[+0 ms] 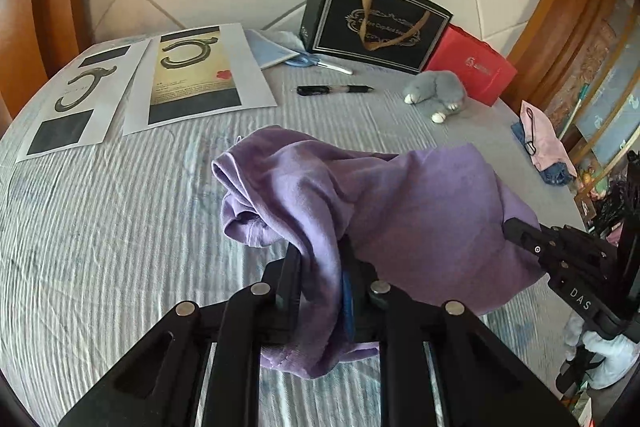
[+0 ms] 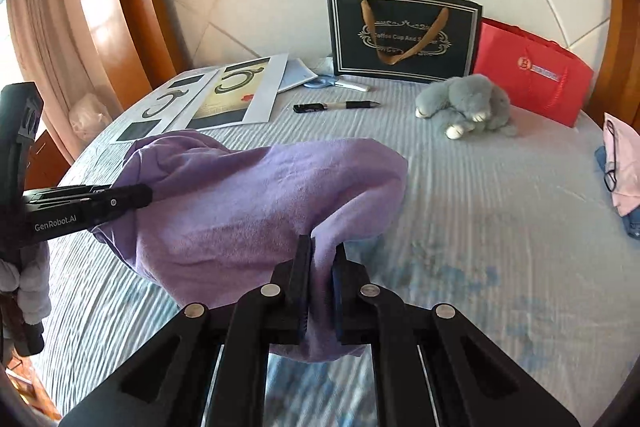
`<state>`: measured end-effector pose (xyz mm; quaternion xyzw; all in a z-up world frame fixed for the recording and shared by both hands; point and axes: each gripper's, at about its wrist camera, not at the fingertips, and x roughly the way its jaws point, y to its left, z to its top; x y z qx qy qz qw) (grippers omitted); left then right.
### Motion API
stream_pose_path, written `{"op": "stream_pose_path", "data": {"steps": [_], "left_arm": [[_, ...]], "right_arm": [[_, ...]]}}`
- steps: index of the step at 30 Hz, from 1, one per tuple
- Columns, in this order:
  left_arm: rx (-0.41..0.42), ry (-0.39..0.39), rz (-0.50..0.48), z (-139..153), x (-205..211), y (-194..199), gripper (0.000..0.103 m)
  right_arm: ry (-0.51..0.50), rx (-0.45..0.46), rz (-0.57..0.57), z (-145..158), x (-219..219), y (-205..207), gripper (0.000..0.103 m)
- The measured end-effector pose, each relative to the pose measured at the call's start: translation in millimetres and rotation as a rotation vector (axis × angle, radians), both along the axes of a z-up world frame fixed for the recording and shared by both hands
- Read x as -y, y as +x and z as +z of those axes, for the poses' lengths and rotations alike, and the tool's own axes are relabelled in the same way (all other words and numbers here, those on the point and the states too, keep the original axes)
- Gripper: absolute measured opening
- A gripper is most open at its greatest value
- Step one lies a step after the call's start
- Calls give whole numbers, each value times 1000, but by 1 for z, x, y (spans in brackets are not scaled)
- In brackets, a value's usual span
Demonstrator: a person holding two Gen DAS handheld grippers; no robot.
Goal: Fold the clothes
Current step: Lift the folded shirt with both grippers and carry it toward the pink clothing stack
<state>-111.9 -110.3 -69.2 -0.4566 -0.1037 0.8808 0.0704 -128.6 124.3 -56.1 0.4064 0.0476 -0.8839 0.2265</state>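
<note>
Left gripper (image 1: 320, 291) and right gripper (image 2: 322, 291) each pinched on an edge of the purple garment (image 2: 248, 203). Slung between them, raised over the bed (image 2: 480, 211), long axis gripper to gripper, neither nearer.

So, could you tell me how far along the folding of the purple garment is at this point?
Done: the left gripper and right gripper are each shut on the purple garment, holding it bunched above the bed. In hand: getting it spread out. Left: no neat fold shows yet, so all the folding remains; pink and blue clothes at the bed's edge lie untouched.
</note>
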Motion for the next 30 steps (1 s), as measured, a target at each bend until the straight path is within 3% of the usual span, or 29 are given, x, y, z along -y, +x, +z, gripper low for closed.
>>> {"op": "stream_pose_path", "data": {"steps": [6, 11, 19, 30], "left_arm": [[45, -38, -46, -11, -33, 11, 14], [4, -74, -63, 8, -50, 14, 14], [-120, -91, -113, 59, -76, 15, 14], [-174, -88, -142, 88, -134, 23, 14]], "right_arm": [[-9, 28, -50, -8, -25, 16, 8], [-10, -16, -80, 4, -34, 22, 8], [-2, -166, -141, 56, -54, 35, 8], [7, -212, -181, 82, -105, 40, 8]]}}
